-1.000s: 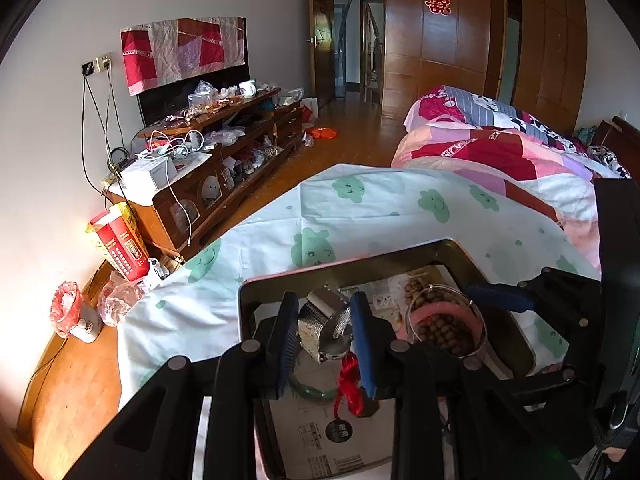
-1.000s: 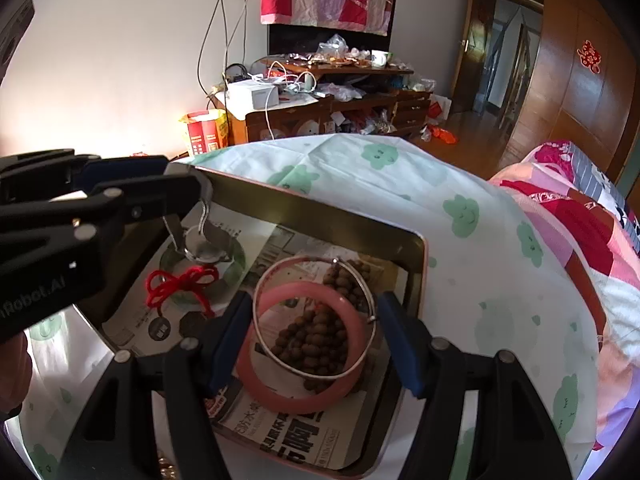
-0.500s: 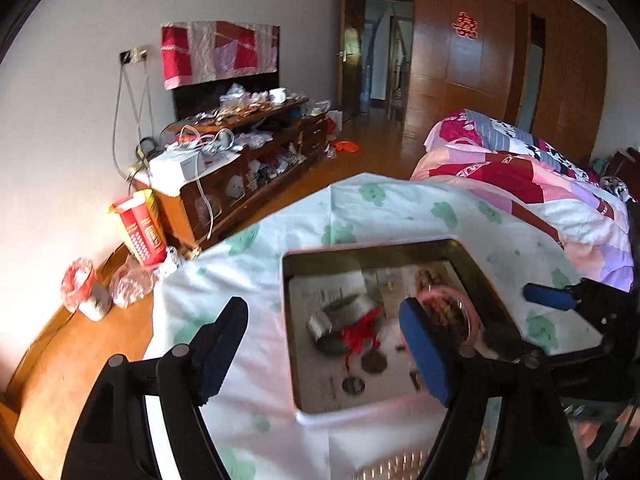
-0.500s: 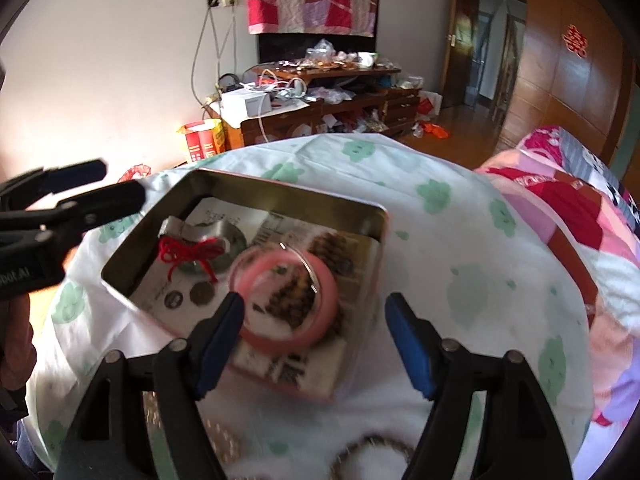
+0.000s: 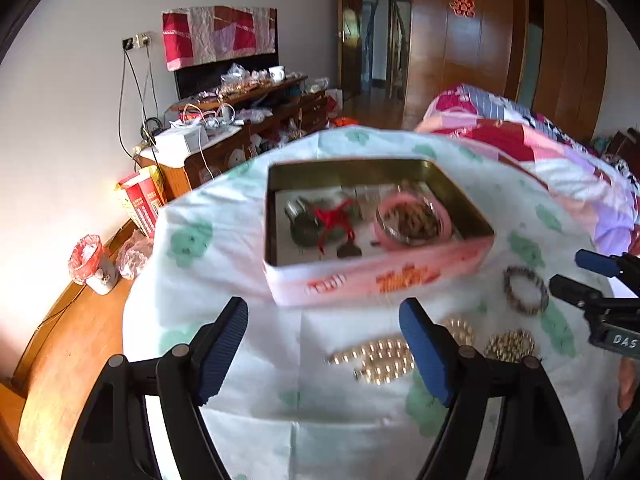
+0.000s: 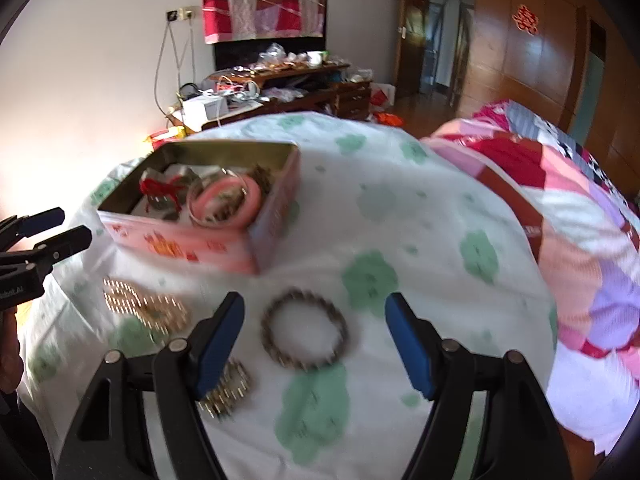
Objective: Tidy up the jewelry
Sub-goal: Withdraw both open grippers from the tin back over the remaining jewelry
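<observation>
So, partway through: your pink tin [image 5: 376, 280] on the green-patterned cloth [image 6: 420, 216] already holds a pink bangle [image 5: 414, 220] with a thin metal ring and brown beads inside it, plus a red-corded piece [image 5: 334, 218] over something dark green and a small metal item at the left end. Left to sort, by my reading: the dark beaded bracelet [image 6: 304, 328] and the gold bead pieces [image 5: 376, 356], all lying on the cloth just in front of the tin. Your right gripper [image 6: 316, 344] is spread wide and empty, with the beaded bracelet lying between its blue pads, untouched. Your left gripper [image 5: 324, 348] is likewise wide open and holds nothing; the gold beads lie beside its right pad. Writing: orange lettering on the tin's side is too blurred to read; "DAS" shows on the right gripper's body in the left view; a red double-happiness emblem [image 6: 525, 18] sits on the wardrobe.
</observation>
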Demonstrator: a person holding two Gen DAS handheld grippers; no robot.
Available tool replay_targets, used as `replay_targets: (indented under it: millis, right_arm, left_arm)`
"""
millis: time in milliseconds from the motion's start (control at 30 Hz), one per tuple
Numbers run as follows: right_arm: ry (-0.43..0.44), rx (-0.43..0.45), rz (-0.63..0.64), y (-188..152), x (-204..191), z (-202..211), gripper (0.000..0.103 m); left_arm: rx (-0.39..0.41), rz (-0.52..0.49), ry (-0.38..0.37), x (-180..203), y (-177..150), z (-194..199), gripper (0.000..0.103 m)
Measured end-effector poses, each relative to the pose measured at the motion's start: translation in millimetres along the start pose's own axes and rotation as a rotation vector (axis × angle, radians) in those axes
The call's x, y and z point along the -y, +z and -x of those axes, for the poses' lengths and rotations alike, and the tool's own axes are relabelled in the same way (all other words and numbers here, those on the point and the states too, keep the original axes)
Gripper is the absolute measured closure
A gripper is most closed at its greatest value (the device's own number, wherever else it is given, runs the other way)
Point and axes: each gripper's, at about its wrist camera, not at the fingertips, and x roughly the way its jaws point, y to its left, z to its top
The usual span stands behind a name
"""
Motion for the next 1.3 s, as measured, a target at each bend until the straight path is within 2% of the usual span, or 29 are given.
replay_targets:
  millis: [300,567,733,1067,1100,1133,1267,1300]
  right_arm:
    - [-0.011,-0.030,-0.060,-26,15,-1,0.028]
    - [-0.023,-0.036,-0.063,-17,14,-13,0.028]
    - [-0.025,-0.061,-0.061,-14,10,-23,0.028]
    - [-0.017,-0.065,-0.067,-18,8,-25,0.028]
    - [-0.017,-0.068,-0.067,-18,8,-25,0.028]
    - [-0.017,-0.070,-0.066,-17,8,-25,0.028]
    - [-0.013,-0.076,-0.072,-18,9,-27,0.028]
    - [-0.011,-0.079,-0.075,-18,10,-28,0.028]
  left_arm:
    - [-0.057,-0.007,-0.002,7,-9,-14,0.025]
    - [-0.106,-0.009,-0.003,10,-16,-27,0.025]
    - [-0.108,-0.009,-0.011,11,-18,-27,0.025]
    - [-0.127,0.013,-0.069,9,-22,-32,0.025]
    - [-0.128,0.013,-0.075,9,-22,-32,0.029]
    - [-0.131,0.011,-0.086,9,-23,-32,0.041]
    - [-0.137,0.011,-0.142,11,-25,-32,0.059]
    - [-0.136,0.009,-0.153,12,-25,-31,0.069]
